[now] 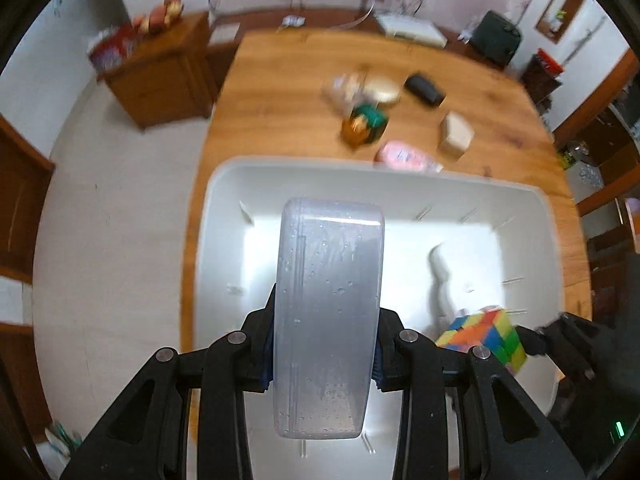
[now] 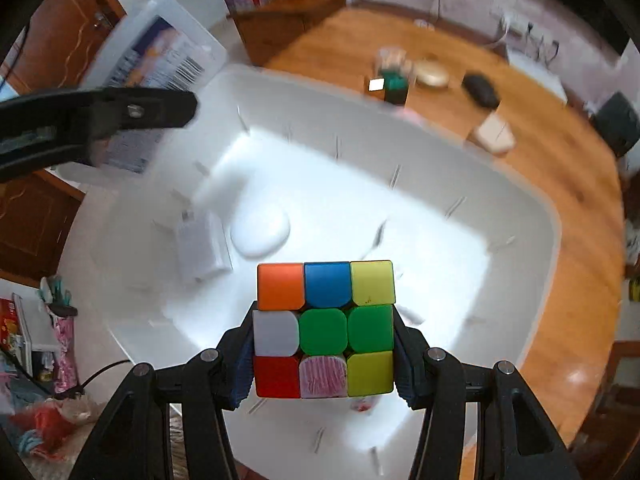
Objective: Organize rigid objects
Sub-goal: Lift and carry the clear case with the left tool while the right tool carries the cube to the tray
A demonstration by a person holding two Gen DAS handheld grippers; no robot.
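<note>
**Plastic box and cube over the bin: handling notes**

Translucent grey-white plastic, rectangular lidded box [image 1: 330, 316], pinched across its narrow sides by the left gripper [image 1: 324, 354]; pads sit about midway along its length, long axis pointing away from the camera. The box hangs above the left part of the large white plastic bin [image 1: 400, 178] on the wooden bench [image 1: 288, 92]. Judged stiff, light and smooth-walled; droplets or specks on its face suggest a slippery skin, so a grip near the middle seems sound.

The right gripper [image 2: 325, 354] clamps a multicoloured puzzle cube [image 2: 325, 328] by two opposite faces, pads low on the cube, over the near right part of the bin. Judged rigid and light, but its layers can twist, so squeezing flat faces squarely is the safer hold.

In the bin floor: a white plug-like adapter [image 2: 200, 246] and a white oval case [image 2: 260, 232], left of the cube.

Far on the bench, blurred: a black case [image 1: 424, 90], a beige box [image 1: 456, 136], a pink packet [image 1: 404, 156].
</note>
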